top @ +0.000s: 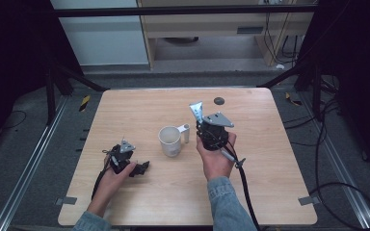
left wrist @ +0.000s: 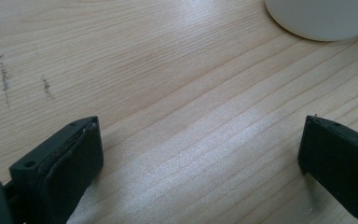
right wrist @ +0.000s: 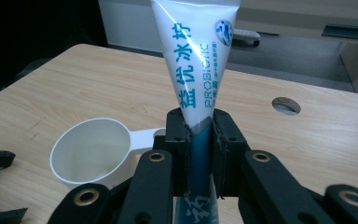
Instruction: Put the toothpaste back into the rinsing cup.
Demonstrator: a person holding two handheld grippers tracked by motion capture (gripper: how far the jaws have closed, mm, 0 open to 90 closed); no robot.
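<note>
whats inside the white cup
Nothing visible: the white cup shows a bare inner wall and floor in the right gripper view. Its near inner side is covered by the right gripper, shut on the toothpaste tube.

The left gripper [left wrist: 200,154] has its jaws wide apart over the wooden table [left wrist: 168,84], white cup [left wrist: 321,18] far ahead.

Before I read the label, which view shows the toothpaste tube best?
The right gripper view: the toothpaste tube rises close and sharp between the right tongs, shut on it, print legible. The high view shows it small above the right hand. The left gripper view shows table and cup rim.
</note>
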